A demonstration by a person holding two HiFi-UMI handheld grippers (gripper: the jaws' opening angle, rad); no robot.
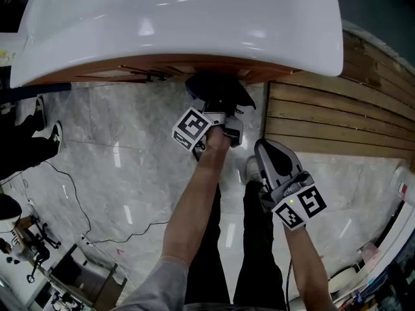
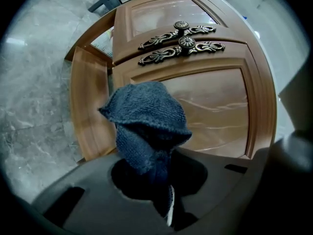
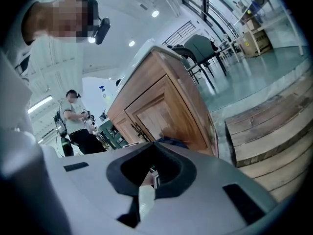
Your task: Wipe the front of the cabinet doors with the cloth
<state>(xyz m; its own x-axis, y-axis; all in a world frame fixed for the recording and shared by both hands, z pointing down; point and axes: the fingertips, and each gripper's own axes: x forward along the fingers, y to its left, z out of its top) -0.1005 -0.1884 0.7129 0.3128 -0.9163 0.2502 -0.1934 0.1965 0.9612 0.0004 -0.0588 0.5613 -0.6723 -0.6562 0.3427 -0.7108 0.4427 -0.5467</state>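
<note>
A dark blue knitted cloth (image 2: 146,124) stands bunched up out of my left gripper (image 2: 164,155), which is shut on it. Just beyond it are the brown wooden cabinet doors (image 2: 215,102) with two ornate metal handles (image 2: 181,35); I cannot tell whether the cloth touches the door. In the head view the left gripper (image 1: 220,112) holds the cloth (image 1: 217,91) up under the basin against the cabinet (image 1: 162,70). My right gripper (image 1: 267,153) hangs lower and to the right, shut and empty, its jaws (image 3: 155,143) pointing at the cabinet's side (image 3: 161,111).
A white basin top (image 1: 194,24) overhangs the cabinet. Wooden slatted steps (image 1: 324,122) lie to the right. A thin cable (image 1: 71,193) runs over the marble floor on the left, near someone's shoes (image 1: 48,131). A person (image 3: 73,116) stands in the background.
</note>
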